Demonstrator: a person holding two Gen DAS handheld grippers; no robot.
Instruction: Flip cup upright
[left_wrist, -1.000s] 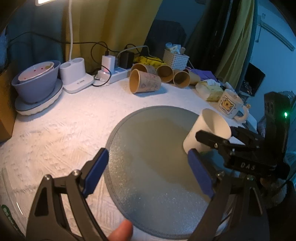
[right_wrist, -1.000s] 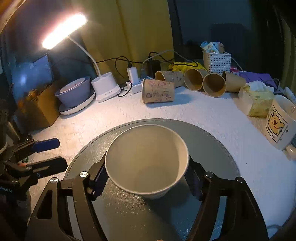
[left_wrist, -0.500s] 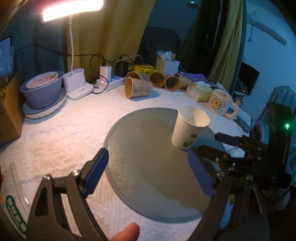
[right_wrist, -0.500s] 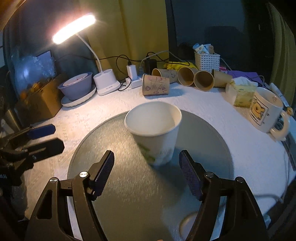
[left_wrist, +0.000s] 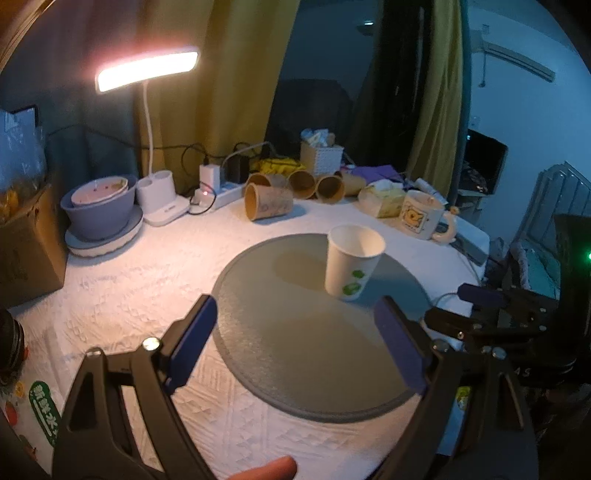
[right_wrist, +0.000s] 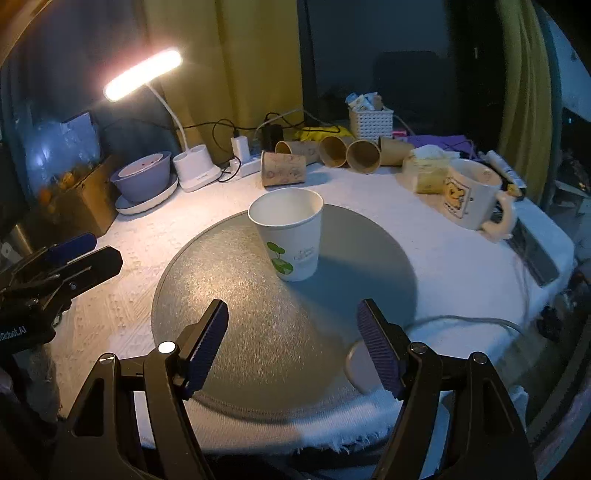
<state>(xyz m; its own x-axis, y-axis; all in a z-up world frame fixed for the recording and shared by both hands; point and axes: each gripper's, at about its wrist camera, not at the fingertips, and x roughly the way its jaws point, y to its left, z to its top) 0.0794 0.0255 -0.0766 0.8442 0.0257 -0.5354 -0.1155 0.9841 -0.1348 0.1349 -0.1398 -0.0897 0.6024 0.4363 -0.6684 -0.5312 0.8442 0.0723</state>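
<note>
One white paper cup (right_wrist: 290, 233) stood upright on the grey round mat (right_wrist: 229, 295), clear of both the right gripper (right_wrist: 291, 345) and the left gripper (left_wrist: 295, 349), each with fingers spread wide and empty.

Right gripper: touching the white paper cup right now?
Apart. The right wrist view shows the right gripper open, with bare grey mat between its fingertips and the white paper cup standing upright beyond them.
</note>
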